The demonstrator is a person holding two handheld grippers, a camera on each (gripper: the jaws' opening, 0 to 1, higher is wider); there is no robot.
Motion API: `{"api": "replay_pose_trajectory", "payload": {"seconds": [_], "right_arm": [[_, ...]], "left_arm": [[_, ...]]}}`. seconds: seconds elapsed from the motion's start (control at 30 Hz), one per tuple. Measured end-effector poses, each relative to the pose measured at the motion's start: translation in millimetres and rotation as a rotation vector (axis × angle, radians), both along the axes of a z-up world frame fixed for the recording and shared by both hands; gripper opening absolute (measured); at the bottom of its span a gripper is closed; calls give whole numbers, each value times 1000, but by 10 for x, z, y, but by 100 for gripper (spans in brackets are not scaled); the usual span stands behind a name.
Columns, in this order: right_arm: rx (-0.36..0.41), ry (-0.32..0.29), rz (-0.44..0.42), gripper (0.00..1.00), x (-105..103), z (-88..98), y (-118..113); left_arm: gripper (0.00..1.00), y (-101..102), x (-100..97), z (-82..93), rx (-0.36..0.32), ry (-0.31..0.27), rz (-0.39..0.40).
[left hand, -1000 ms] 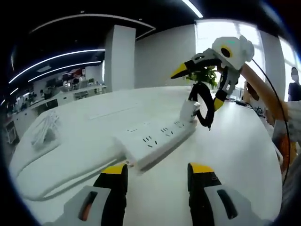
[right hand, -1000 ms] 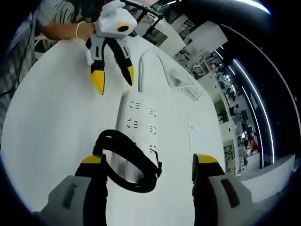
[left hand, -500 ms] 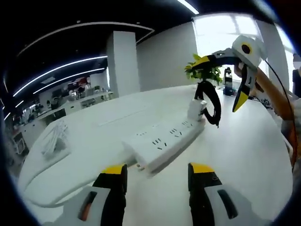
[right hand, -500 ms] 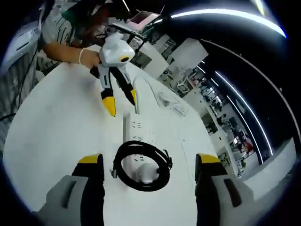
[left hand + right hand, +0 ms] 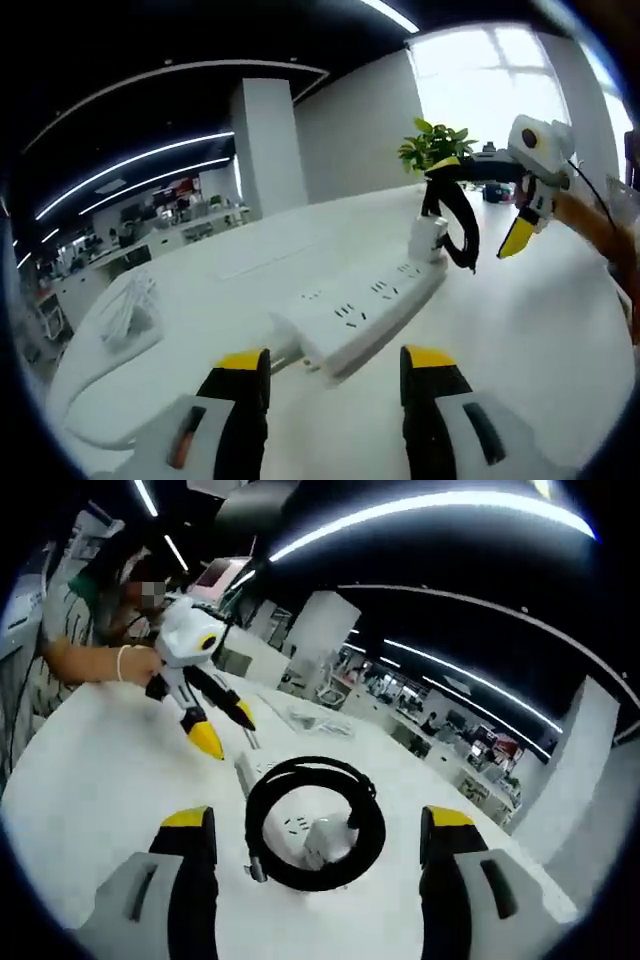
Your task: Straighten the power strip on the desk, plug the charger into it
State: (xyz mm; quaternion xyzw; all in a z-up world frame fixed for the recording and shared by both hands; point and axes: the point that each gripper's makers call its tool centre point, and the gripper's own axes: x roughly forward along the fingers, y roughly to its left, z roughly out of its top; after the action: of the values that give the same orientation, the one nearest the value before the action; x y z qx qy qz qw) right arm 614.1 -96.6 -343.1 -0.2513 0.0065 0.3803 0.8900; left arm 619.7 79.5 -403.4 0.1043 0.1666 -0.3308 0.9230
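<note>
The table (image 5: 560,330) carries the power strip (image 5: 365,310), lying straight, with the charger (image 5: 325,840) seated in its far-right end. Since 1 second ago, both open, empty tongs, right (image 5: 478,205) and left (image 5: 222,728), have drawn back: the task looks finished.

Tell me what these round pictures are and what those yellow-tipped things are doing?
A person holds a grabbing tool, called a gripper, in each hand, and each tool carries a small camera, so the pictures look round. In the left gripper view, the left gripper points at a white power strip lying on a white desk. At its far end stands a white charger with its black cable wound in a loop. The other tool there is the right gripper, open and close to the cable. The right gripper view looks back from that side: the loop sits between its yellow tips, and the left gripper is beyond. Both grippers are open, holding nothing.
</note>
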Motion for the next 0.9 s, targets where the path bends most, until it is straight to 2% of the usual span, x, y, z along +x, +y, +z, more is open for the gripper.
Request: {"api": "replay_pose_trajectory", "payload": {"seconds": [0.07, 0.17, 0.3, 0.37, 0.57, 0.73, 0.9], "right_arm": [[44, 75, -26, 82, 39, -130, -33], [82, 137, -36, 81, 62, -274, -30], [128, 165, -54, 73, 82, -395, -30], [134, 208, -65, 73, 74, -479, -24], [121, 269, -70, 73, 30, -647, 5], [130, 303, -72, 72, 2, -701, 6], [175, 332, -52, 62, -68, -671, 66]], "left_arm": [[52, -7, 7, -17, 2, 3, 3], [53, -3, 31, -38, 12, -3, 11], [54, 1, 41, -77, 14, 12, 13], [54, 0, 47, -89, 10, 18, 16], [54, -46, 41, -138, -16, 46, -5], [50, -91, 47, -181, -35, 64, -23], [46, -142, 25, -229, -37, 79, -51]]}}
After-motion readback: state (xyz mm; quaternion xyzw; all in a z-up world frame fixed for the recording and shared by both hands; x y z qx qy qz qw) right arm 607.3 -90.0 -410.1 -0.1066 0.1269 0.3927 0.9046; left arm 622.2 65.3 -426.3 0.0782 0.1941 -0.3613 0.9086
